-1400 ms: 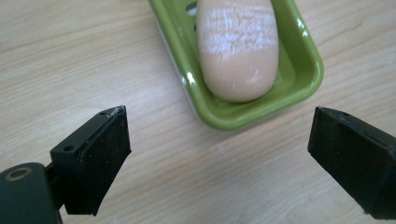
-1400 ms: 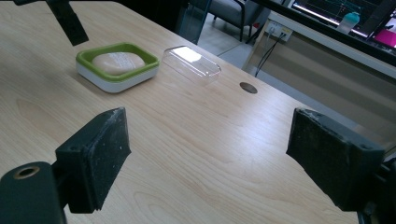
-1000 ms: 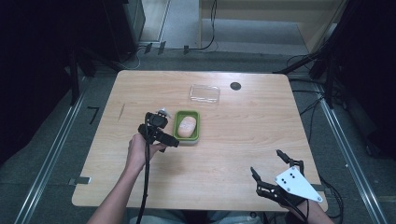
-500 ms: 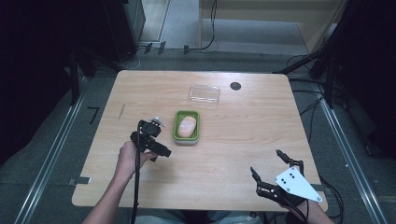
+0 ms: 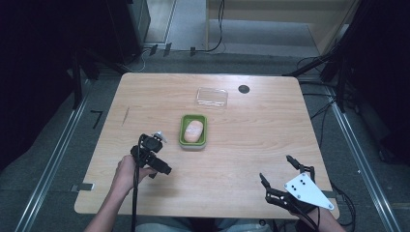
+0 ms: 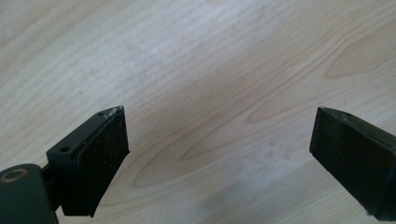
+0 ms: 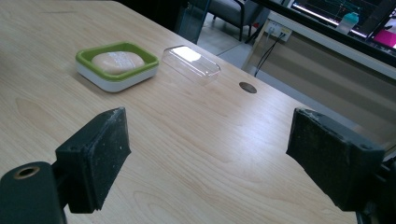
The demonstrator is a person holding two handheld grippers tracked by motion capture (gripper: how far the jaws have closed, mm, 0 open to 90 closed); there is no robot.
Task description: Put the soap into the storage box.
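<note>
A green-rimmed white dish (image 5: 183, 131) stands mid-table with a pale oval bar (image 5: 194, 130) lying in it. A clear plastic lid (image 5: 212, 96) lies apart behind it. My left gripper (image 5: 155, 157) hovers front-left of the dish, pointing down at bare wood; the left gripper view has its jaws wide apart around nothing (image 6: 219, 140). My right gripper (image 5: 275, 167) sits open near the front right corner. Beyond its spread jaws (image 7: 210, 140) lie the dish (image 7: 84, 58), the bar (image 7: 116, 59) and the lid (image 7: 190, 63).
A small black disc (image 5: 243, 89) is set into the wooden table (image 5: 251, 135) near the back edge, right of the lid. Dark floor, rails and cables surround the table. A chair and a screen stand past the far edge in the right gripper view.
My left gripper has drawn back from beside the dish, toward the front left of the table. The right gripper has stayed put.
</note>
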